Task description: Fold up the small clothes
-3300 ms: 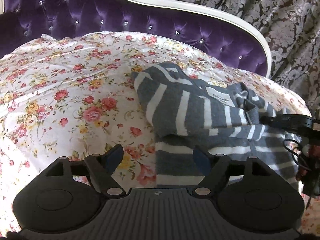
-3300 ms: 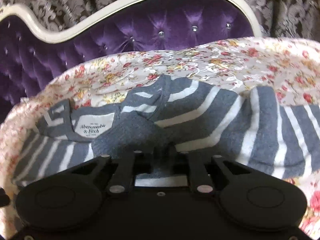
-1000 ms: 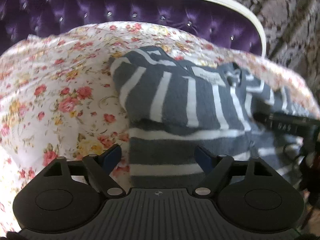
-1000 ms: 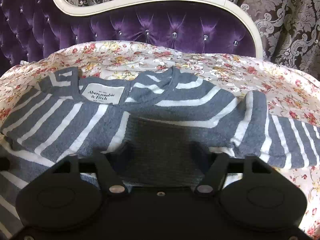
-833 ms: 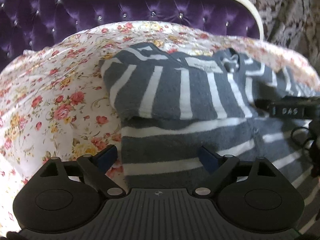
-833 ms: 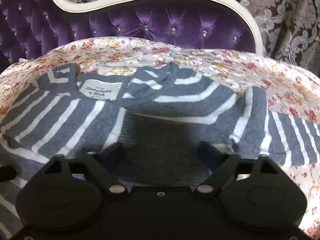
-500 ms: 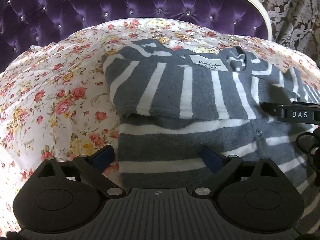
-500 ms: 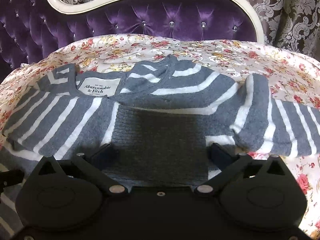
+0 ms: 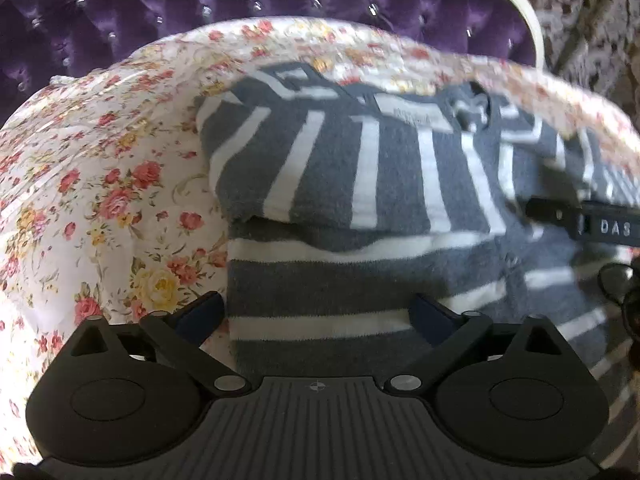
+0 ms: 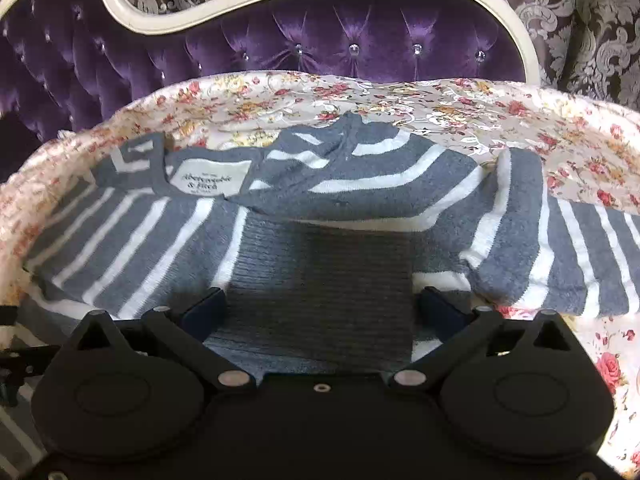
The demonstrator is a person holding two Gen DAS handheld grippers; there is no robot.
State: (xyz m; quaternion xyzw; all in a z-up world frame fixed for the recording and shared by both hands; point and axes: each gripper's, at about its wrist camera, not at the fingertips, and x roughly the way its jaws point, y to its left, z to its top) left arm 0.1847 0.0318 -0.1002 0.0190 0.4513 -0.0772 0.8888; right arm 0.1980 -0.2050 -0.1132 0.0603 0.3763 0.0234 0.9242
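Fingertips [image 9: 202, 312] of the left gripper [image 9: 318, 314] are spread wide over the near left edge of the grey-and-white striped knitted cardigan [image 9: 360, 184], and nothing is clamped between them; its jaws have just been closing a little from their widest, with only the flat hem below them. The right gripper [image 10: 320, 312] is likewise held wide, its jaws also just narrowed slightly, over a plain grey ribbed panel [image 10: 320, 280] of the garment that lies loose between them, ungripped. The cardigan is spread across the white quilt printed with red and yellow roses [image 9: 100, 184], in front of the purple button-tufted velvet headboard with a cream frame [image 10: 320, 48]. One sleeve is laid across the chest on the left, its stripes running near to far over the crosswise stripes of the body, which is judged a finished first fold; the white woven neck label [image 10: 210, 180] is left showing at the far side. In the right wrist view the right sleeve [image 10: 520, 240] is seen doubled on itself with its outer part trailing off to the right, so that side is judged not yet squared. Open quilt is available to the left of the garment and beyond the collar, and a narrower strip to the near right. Between the two tools little room is left: in the left wrist view, the right tool's black housing appears just to the right.
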